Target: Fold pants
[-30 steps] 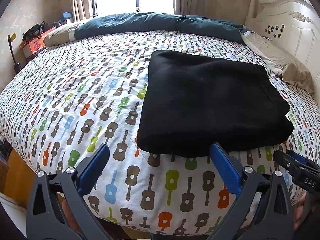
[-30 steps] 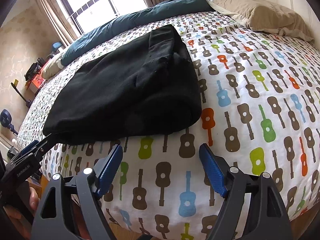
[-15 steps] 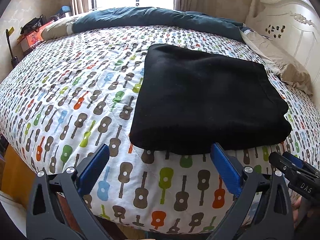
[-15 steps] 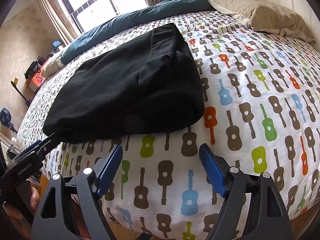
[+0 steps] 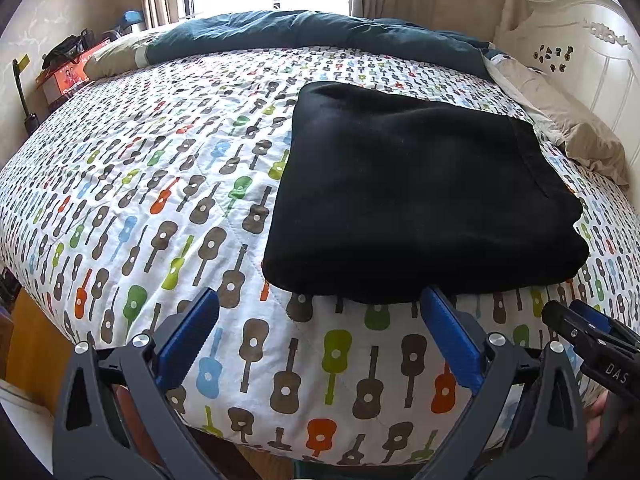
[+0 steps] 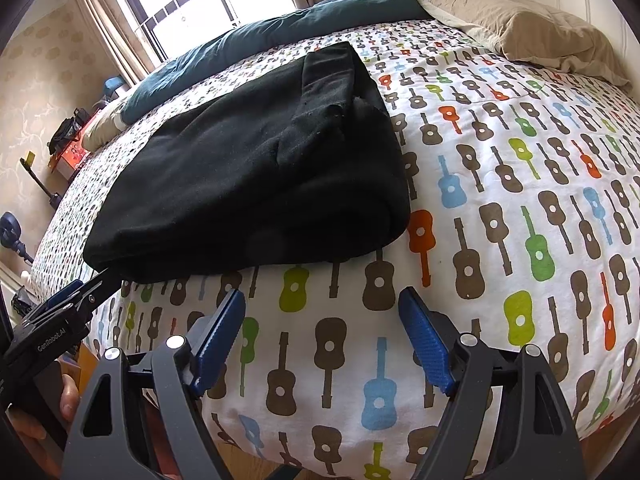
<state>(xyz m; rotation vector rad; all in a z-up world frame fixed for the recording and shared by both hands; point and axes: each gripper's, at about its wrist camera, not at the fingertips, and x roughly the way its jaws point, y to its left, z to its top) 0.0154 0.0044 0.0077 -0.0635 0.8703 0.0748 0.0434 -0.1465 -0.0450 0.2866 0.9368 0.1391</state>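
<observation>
Left wrist view: black pants (image 5: 420,200) folded into a flat rectangle on the guitar-print quilt (image 5: 160,200), near the front edge of the bed. Left gripper (image 5: 320,316) hangs over the quilt edge just short of the pants, jaws wide, nothing between. Right gripper (image 6: 322,312) same, jaws wide and empty, beside the pants' right corner. Teal duvet (image 5: 320,28) and beige pillow (image 6: 540,32) lie further back.

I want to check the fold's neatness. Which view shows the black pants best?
The left wrist view: the folded black pants lie in full, all edges visible. The right wrist view shows them obliquely, from one corner.
</observation>
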